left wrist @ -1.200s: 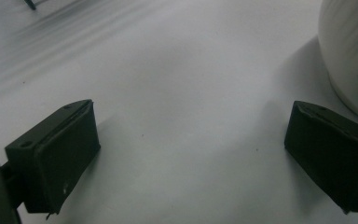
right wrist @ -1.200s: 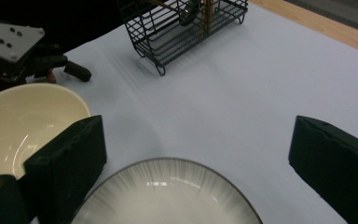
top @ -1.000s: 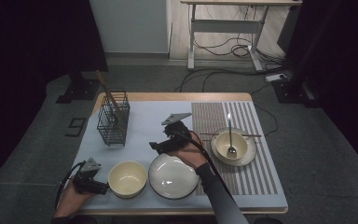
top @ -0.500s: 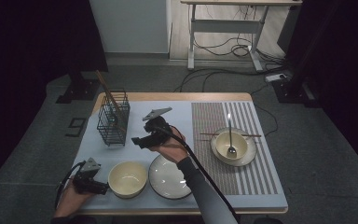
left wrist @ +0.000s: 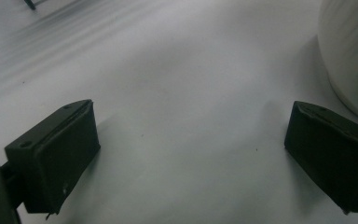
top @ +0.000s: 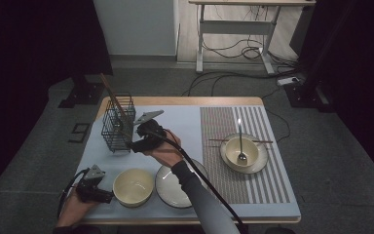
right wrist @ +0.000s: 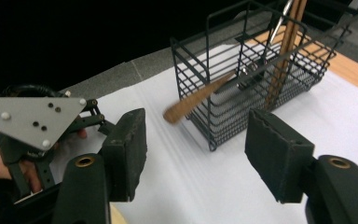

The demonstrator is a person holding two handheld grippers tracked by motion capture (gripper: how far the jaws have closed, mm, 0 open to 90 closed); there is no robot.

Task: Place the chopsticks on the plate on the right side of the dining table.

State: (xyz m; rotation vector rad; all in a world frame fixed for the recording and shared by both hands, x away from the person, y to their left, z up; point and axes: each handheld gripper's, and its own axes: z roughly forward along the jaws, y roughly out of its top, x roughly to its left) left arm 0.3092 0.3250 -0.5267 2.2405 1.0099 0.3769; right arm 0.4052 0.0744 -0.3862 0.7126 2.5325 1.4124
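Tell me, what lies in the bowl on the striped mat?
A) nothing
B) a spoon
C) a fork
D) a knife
B: in the high view a spoon rests in the bowl on the striped mat, its handle pointing away from the person.

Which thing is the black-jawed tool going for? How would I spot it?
Start at the wire basket near the table's far left corner. A brown wooden handle pokes out sideways through the basket's bars, close to the right tool. The basket's other utensils stand up tall; this one leans out low.
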